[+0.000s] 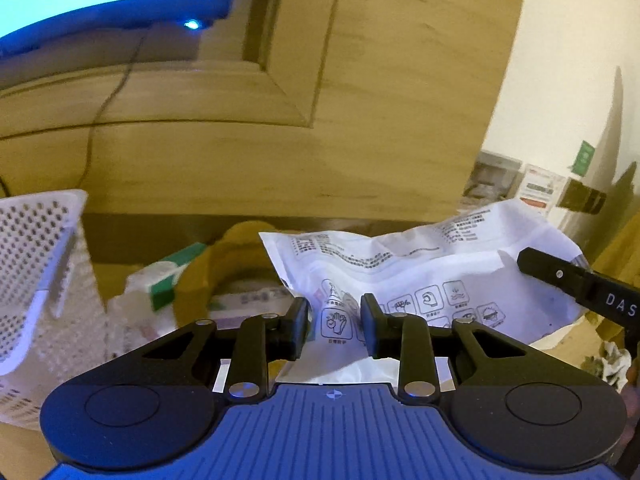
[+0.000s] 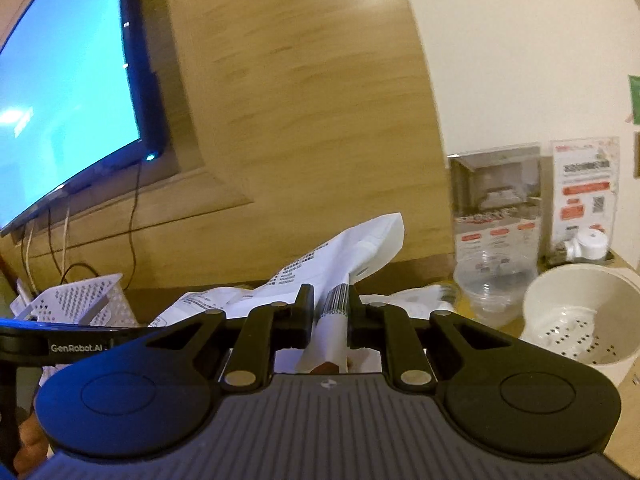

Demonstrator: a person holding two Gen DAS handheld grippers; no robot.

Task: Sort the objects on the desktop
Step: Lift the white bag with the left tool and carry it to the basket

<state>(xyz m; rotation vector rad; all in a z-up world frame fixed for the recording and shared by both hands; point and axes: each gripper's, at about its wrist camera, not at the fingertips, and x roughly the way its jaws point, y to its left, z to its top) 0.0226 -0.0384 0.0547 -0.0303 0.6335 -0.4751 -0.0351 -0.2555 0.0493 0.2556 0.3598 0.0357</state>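
Right claw (image 2: 329, 312) view alone: packet's (image 2: 360, 248) barcode, cream strainer pot (image 2: 580, 312).

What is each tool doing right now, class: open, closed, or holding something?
Left tool: closed on the white printed packet.
Right tool: closed on the other end of that same packet.

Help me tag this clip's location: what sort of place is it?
Probably a hotel room desk. A wall-mounted screen sits in wood panelling, and upright printed cards, one showing a made bed, stand at the desk's back. A clear plastic cup sits before them.
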